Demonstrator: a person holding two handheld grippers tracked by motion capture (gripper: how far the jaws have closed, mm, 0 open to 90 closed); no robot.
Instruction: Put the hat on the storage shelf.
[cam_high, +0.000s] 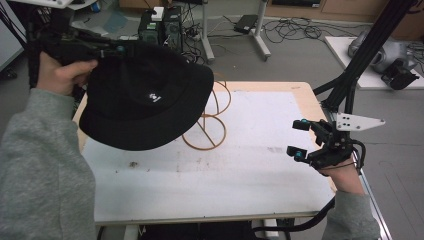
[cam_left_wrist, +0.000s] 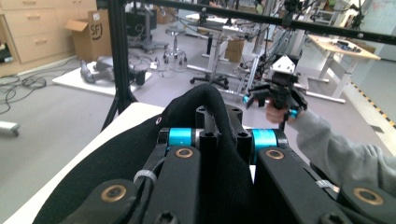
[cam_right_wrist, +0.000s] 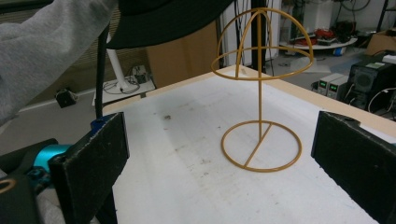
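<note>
White table (cam_high: 260, 165) lies bare between wire stand (cam_high: 210, 125) and right tool (cam_high: 301, 140).

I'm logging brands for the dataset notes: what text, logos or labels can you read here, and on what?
"SF": on the cardboard box in the left gripper view.
Small white logo on the black cap: too small to read.
Nothing else is legible.

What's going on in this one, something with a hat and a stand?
A person is working at a white table with a gripper in each hand. The left gripper is shut on the fabric of a black hat and holds it in the air, above and beside a yellow wire hat stand that stands upright and bare on the table. The right gripper hovers open at the table's right edge, holding nothing.
</note>
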